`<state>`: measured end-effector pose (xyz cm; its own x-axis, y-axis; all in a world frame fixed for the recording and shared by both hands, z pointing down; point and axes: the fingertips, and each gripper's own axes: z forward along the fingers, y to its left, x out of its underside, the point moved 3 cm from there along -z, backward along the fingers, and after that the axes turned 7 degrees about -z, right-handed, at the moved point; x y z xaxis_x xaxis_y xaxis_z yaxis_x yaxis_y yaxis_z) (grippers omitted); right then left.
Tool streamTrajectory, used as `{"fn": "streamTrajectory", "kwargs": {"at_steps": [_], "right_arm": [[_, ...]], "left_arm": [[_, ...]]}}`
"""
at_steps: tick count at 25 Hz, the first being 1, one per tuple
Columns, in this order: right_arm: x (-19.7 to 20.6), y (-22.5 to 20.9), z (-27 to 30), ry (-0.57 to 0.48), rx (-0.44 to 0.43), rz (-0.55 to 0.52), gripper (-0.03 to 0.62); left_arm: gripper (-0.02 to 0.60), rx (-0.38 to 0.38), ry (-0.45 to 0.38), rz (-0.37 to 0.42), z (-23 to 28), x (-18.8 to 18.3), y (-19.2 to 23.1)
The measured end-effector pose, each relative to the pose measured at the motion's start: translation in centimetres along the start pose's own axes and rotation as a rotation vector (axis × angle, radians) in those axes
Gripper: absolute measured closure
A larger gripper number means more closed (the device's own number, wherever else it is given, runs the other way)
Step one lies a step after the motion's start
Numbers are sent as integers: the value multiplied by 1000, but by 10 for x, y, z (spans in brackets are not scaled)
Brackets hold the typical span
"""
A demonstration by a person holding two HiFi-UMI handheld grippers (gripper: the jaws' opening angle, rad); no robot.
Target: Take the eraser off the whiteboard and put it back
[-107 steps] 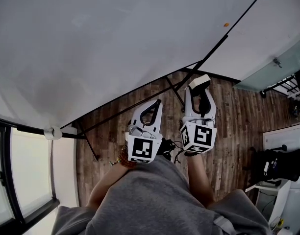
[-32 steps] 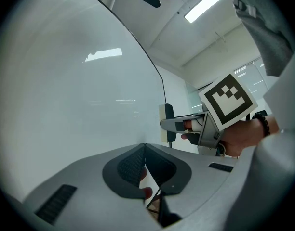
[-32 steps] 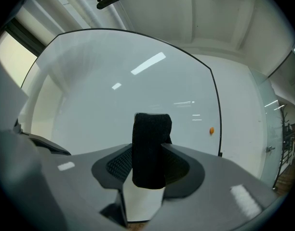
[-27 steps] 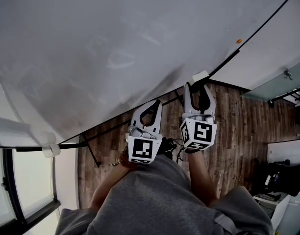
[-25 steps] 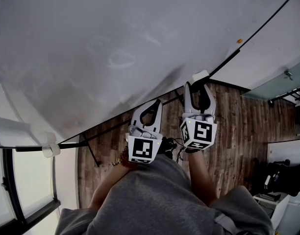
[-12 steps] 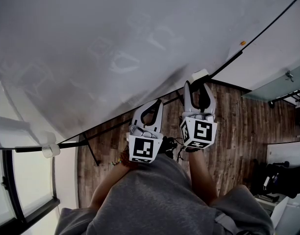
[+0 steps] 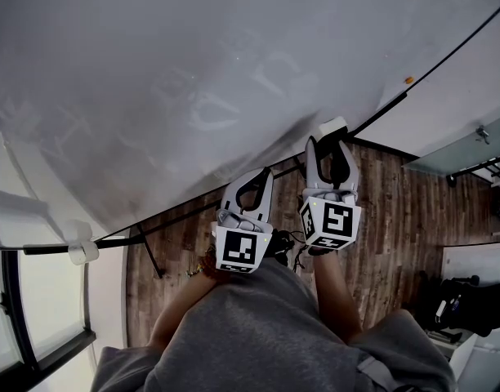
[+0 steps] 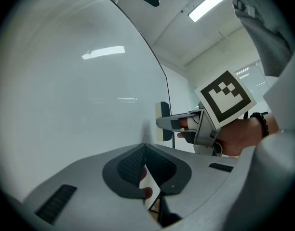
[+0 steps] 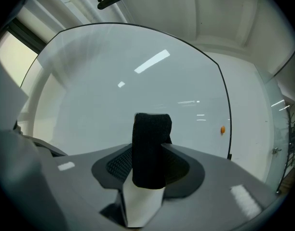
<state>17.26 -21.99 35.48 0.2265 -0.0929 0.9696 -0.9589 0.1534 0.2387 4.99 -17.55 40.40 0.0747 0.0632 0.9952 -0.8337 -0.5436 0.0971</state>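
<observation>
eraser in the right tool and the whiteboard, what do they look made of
The eraser: black matte face with a fuzzy weave, likely felt; pale smooth body behind it, perhaps plastic or foam. The whiteboard: hard glossy white surface with sharp bright reflections; coating unclear.

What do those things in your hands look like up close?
The left tool and right tool are pale grey, with curved jaws, dark ribbed pads and a cube of black-and-white square markers each. Grey top; a beaded bracelet on the left wrist.
</observation>
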Motion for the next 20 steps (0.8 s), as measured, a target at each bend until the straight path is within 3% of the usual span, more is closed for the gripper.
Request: {"fn": "streamTrajectory", "kwargs": {"at_steps": [20], "right_arm": [[2,5,16,-5,-25,10,414]], "left_arm": [[574,-34,1,7,5,1,13]]}}
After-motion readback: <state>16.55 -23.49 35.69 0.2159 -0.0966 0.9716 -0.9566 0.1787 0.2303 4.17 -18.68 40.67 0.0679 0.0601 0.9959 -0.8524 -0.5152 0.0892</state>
